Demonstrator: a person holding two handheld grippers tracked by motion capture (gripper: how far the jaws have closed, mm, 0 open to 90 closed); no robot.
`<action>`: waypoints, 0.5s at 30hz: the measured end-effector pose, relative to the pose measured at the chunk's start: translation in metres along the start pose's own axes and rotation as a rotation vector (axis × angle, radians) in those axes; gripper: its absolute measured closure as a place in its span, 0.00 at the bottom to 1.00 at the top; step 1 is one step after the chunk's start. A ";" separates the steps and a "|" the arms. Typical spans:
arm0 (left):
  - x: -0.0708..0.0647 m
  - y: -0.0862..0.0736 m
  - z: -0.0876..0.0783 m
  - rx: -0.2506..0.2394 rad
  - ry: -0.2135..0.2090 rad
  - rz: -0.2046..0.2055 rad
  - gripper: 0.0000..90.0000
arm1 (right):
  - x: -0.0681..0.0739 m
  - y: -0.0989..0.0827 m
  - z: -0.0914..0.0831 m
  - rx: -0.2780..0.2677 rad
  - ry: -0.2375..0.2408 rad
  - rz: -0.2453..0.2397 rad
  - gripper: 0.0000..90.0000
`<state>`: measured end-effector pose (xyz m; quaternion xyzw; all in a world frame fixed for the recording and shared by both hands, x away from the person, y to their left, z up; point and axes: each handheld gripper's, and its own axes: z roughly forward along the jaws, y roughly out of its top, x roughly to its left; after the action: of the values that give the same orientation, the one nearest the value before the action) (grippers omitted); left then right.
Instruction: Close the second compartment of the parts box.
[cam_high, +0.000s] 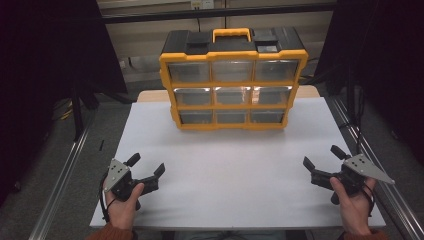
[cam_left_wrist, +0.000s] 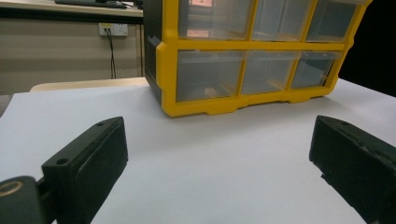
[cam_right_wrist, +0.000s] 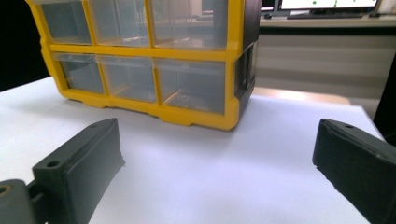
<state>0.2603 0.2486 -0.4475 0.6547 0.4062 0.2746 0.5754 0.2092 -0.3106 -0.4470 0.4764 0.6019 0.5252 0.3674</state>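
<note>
White desk (cam_high: 230, 175) lies bare under my left tongs (cam_high: 146, 167) and right tongs (cam_high: 320, 156), both spread wide and empty, with the yellow drawer cabinet (cam_high: 232, 80) standing well ahead between them, its drawer contents too blurred to tell, dark curtains (cam_high: 45, 60) flanking the sides.

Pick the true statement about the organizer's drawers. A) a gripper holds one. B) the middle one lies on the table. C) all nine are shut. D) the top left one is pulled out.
C: in the high view the organizer shows three rows of three drawers, all flush with its yellow frame, while the left gripper and right gripper sit open, far from it.
</note>
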 end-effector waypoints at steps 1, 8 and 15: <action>-0.001 0.000 -0.001 -0.003 -0.003 0.001 0.05 | -0.001 -0.001 -0.001 0.007 0.003 0.007 0.01; 0.002 -0.001 -0.004 -0.016 0.014 -0.023 0.04 | -0.006 -0.008 -0.013 0.017 -0.034 0.015 0.02; 0.000 -0.001 -0.004 0.006 0.005 0.023 0.04 | -0.008 -0.011 -0.017 0.012 -0.040 0.025 0.02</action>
<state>0.2565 0.2504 -0.4475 0.6605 0.4008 0.2815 0.5691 0.1929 -0.3228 -0.4550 0.4965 0.5915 0.5166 0.3698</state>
